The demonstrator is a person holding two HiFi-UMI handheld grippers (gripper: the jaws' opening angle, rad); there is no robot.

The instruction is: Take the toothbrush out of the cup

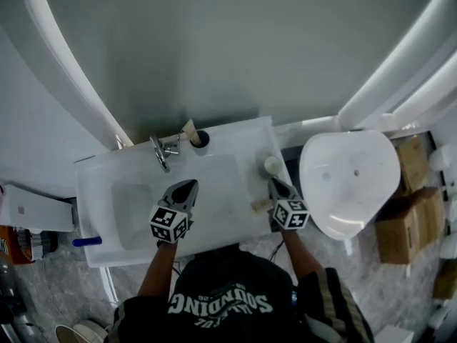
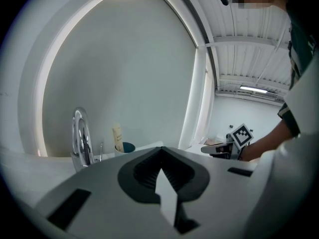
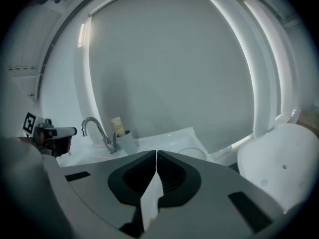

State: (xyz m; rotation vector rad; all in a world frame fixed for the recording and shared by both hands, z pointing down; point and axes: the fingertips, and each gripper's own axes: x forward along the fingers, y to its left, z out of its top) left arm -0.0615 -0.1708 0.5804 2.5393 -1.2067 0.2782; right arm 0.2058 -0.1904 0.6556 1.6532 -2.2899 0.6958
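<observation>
Head view: left tongs (image 1: 190, 186) and right tongs (image 1: 275, 184) both hang closed on nothing above the sink (image 1: 93, 184). A beige stick (image 1: 260, 204), probably the toothbrush, lies on the rim near the white cup (image 1: 272, 165); a careless nudge from the right tongs could roll it off.

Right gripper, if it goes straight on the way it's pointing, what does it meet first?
Probably the white cup on the sink counter: from overhead the shut right gripper aims at it. Its own view shows the cup slightly right of the tips, so it might meet the counter instead.
</observation>
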